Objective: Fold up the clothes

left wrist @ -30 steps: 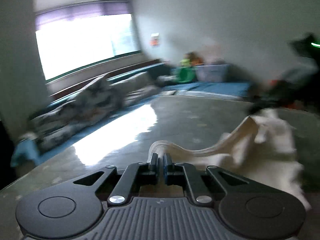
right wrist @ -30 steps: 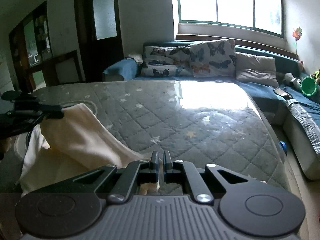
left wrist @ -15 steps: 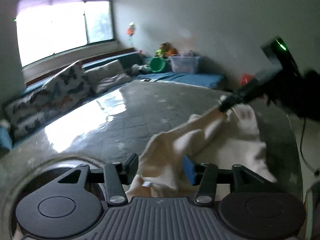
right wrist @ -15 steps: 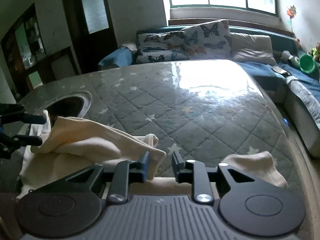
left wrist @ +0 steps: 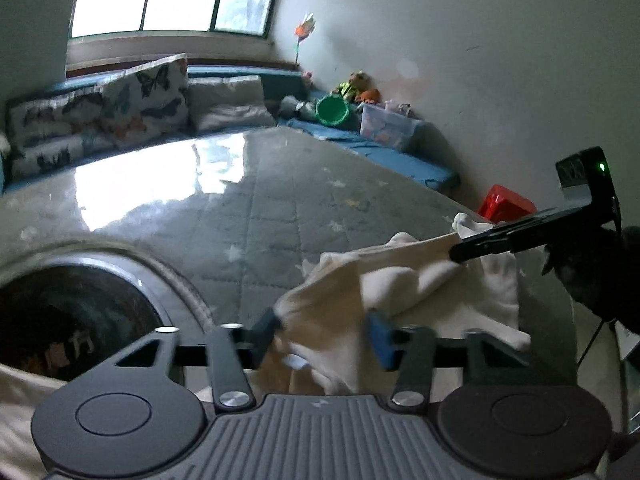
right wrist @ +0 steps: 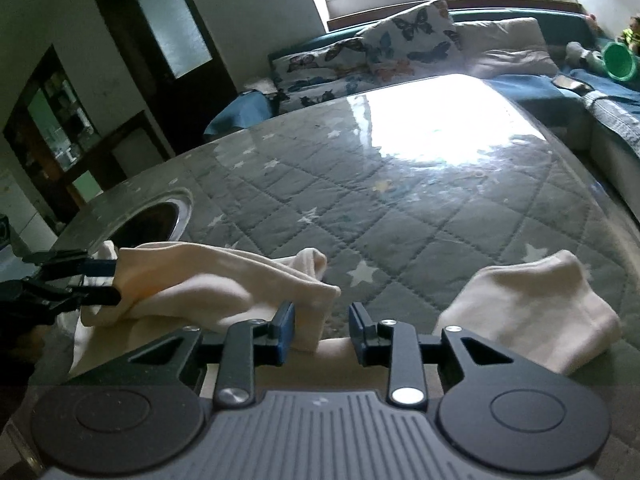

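A cream garment (right wrist: 208, 292) lies bunched on the grey quilted star-patterned table (right wrist: 400, 216), with another cream part (right wrist: 532, 312) at the right. In the left wrist view the garment (left wrist: 400, 292) lies between my fingers. My left gripper (left wrist: 326, 330) is open with cloth between its jaws; it also shows in the right wrist view (right wrist: 100, 284) at the left end of the garment. My right gripper (right wrist: 322, 330) is open, a cloth edge just in front of it; it shows in the left wrist view (left wrist: 456, 254) at the garment's far end.
A round dark opening (left wrist: 64, 320) is set in the table at the left. A sofa with butterfly pillows (right wrist: 384, 40) stands behind the table. A green bucket (left wrist: 332, 110), a storage box (left wrist: 386, 126) and a red stool (left wrist: 506, 204) stand by the wall.
Both grippers were shut on the garment a second ago and have opened. The garment has dropped from being held up to lying bunched on the table.
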Action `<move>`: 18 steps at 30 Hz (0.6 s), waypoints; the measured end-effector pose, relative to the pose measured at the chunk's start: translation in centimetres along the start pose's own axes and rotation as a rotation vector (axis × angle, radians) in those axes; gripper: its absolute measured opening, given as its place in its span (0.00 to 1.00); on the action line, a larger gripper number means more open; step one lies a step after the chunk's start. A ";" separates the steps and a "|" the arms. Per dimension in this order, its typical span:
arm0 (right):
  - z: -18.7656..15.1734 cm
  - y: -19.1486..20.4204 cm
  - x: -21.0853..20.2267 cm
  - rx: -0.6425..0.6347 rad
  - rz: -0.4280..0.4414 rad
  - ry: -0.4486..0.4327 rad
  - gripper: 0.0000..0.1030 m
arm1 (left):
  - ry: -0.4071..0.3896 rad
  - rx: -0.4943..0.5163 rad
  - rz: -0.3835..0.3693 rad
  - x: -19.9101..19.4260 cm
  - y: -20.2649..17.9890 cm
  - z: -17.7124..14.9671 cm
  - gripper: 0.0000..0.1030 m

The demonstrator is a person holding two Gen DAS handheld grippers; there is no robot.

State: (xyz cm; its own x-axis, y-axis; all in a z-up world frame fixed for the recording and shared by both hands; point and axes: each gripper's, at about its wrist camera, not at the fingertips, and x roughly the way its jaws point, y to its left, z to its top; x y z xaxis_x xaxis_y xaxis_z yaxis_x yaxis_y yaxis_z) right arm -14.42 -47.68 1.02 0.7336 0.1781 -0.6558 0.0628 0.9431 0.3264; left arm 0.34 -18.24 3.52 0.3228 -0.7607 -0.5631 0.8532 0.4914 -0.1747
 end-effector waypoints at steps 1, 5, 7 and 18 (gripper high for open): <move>0.1 0.2 0.0 -0.008 -0.001 -0.005 0.20 | -0.005 -0.001 0.004 0.0 0.0 0.0 0.29; 0.7 1.1 -0.1 -0.058 -0.013 -0.007 0.08 | -0.027 0.006 0.040 -0.1 0.0 0.1 0.13; 1.1 1.8 -0.2 -0.097 -0.026 -0.006 0.07 | -0.042 0.022 0.073 -0.2 -0.2 0.2 0.10; 9.6 5.3 2.1 -0.271 -0.089 -0.077 0.06 | -0.102 0.006 0.301 0.4 3.4 4.6 0.10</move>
State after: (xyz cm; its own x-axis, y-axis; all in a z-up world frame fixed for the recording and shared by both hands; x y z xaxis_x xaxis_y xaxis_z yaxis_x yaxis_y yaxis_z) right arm -6.01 -45.05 7.91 0.7833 0.0793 -0.6165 -0.0460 0.9965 0.0698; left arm 5.26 -18.84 6.37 0.6002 -0.6207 -0.5045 0.7155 0.6986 -0.0082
